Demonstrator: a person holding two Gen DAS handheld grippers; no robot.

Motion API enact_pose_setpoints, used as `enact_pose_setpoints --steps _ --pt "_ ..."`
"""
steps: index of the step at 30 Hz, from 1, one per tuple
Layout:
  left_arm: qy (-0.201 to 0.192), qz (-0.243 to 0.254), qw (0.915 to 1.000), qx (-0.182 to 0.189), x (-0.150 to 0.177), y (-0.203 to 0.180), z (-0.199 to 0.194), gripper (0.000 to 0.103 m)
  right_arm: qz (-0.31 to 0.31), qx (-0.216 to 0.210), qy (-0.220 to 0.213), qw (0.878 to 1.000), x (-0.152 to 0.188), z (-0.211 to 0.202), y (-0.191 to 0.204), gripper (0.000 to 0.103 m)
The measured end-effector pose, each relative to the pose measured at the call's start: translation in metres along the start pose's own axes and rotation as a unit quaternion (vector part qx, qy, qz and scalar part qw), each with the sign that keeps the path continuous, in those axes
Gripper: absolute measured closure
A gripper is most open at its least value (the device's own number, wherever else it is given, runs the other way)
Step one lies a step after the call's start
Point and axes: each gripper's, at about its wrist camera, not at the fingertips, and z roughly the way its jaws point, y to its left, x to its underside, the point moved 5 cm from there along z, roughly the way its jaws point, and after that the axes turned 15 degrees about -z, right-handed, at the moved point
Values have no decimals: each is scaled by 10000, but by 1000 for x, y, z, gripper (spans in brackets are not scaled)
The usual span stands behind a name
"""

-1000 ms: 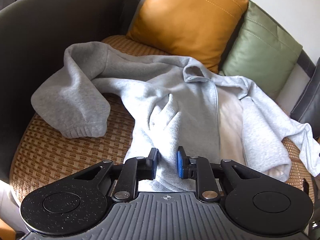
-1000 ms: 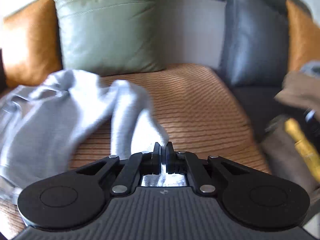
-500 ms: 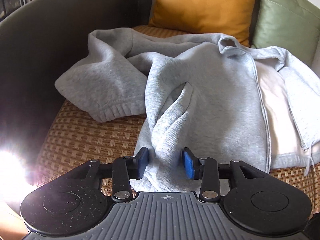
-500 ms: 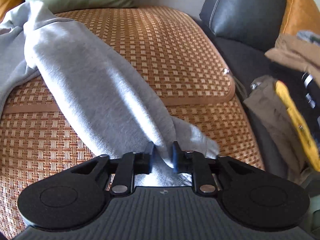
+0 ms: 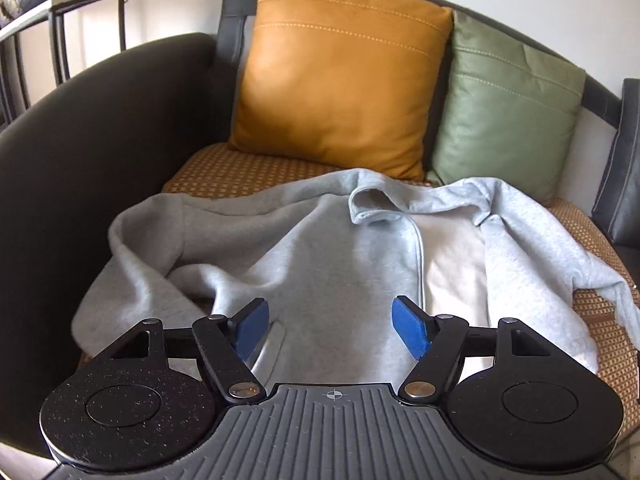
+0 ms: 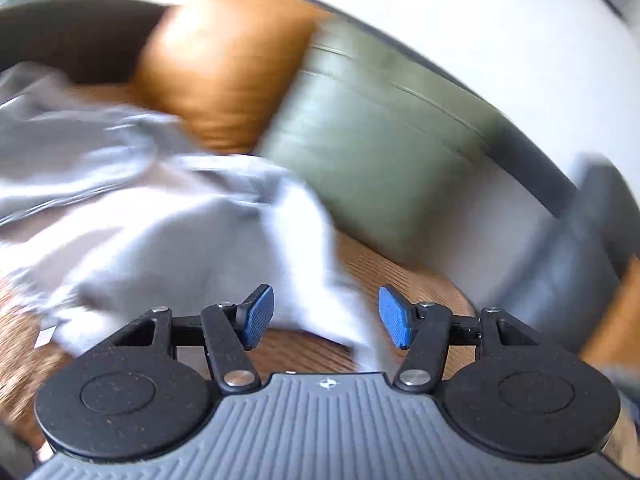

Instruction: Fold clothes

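Plainly, the left gripper [image 5: 331,330] stood with jaws apart, having just been opening, nothing between its pads; the grey zip sweatshirt [image 5: 328,264] lay spread beneath it, likely released to flatten before folding. At three o'clock the right gripper [image 6: 326,317] gaped too, freshly opened, blurred cloth only behind it. The woven seat mat [image 5: 224,168] carried the garment; mustard cushion [image 5: 340,72] and green cushion [image 5: 508,120] leaned at twelve.

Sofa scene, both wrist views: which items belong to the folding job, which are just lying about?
Job:
- grey zip sweatshirt, spread on the seat
- left gripper, jaws open, holding nothing
- right gripper, jaws open, holding nothing

Lying about:
- orange cushion
- green cushion
- woven seat mat
- dark armrest
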Motion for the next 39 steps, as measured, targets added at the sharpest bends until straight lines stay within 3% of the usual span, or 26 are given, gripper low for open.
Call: enact_pose_setpoints --steps 4,8,13,20,23,25,26,28,29,31,36,39 --pt "375 -143 9992 -38 -11 -27 69 23 -1859 -540 -334 9805 -35 18 78 41" --pt "500 19 9985 -242 -20 -46 123 23 -2974 -707 -441 9511 -45 35 115 41" --pt "691 -39 9965 -460 -34 -55 183 23 -3525 -989 -367 9298 -47 47 139 41" --pt "790 -456 9947 -472 -50 -57 236 23 -4299 -1073 -644 8942 -36 61 158 34" --pt "707 -482 9943 -632 -56 -53 252 24 -4337 -1177 -776 8900 -35 61 157 34" --pt "671 -521 9945 -617 -60 -53 260 31 -4235 -1183 -866 8939 -38 63 156 36" --pt "667 -544 9945 -592 -63 -53 264 58 -4179 -1147 -878 8969 -40 66 156 42" --pt "742 -585 9939 -576 -65 -54 272 93 -4124 -1114 -888 8998 -45 73 158 52" --pt "769 -593 9935 -597 -66 -54 275 96 -4043 -1139 -870 9033 -48 74 156 66" --pt "602 -564 9943 -675 -71 -54 271 99 -3821 -1225 -813 9124 -54 75 150 76" --pt "-77 -526 9962 -683 -107 -58 238 102 -2306 -1616 -743 9566 -69 52 99 77" --pt "-380 -487 9952 -756 -139 -63 219 103 -1063 -1824 -740 9746 -71 35 54 77"
